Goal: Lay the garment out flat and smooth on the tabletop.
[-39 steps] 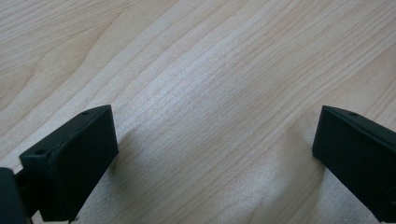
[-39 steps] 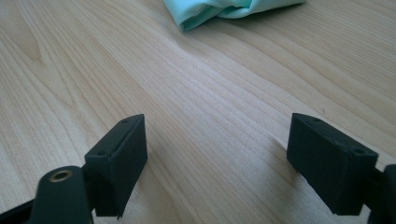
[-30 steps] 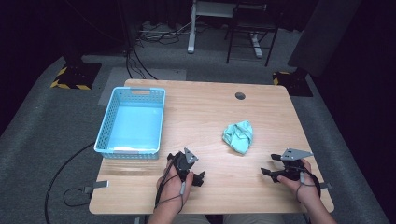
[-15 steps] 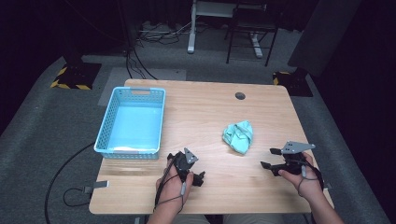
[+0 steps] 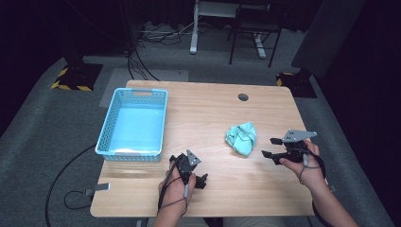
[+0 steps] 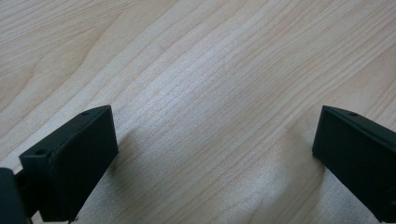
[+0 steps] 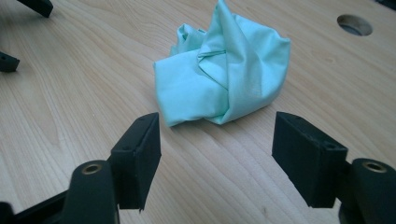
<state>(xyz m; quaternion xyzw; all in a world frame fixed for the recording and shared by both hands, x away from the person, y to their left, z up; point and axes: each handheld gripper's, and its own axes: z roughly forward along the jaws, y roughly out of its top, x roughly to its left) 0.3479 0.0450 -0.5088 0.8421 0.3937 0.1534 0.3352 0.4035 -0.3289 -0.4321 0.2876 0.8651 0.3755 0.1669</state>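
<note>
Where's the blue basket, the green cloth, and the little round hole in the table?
blue basket (image 5: 156,92): high view, far rim.
green cloth (image 7: 219,79): right gripper view, middle of the crumpled bundle.
round hole (image 5: 243,97): high view, its dark centre.

Two handheld black grippers, left gripper (image 5: 202,181) and right gripper (image 5: 266,147). Each carries a grey three-cornered plate on top and trails a black cable. Jaws are blocky matte black with small screw holes. Forearms bare, no sleeves visible.
</note>
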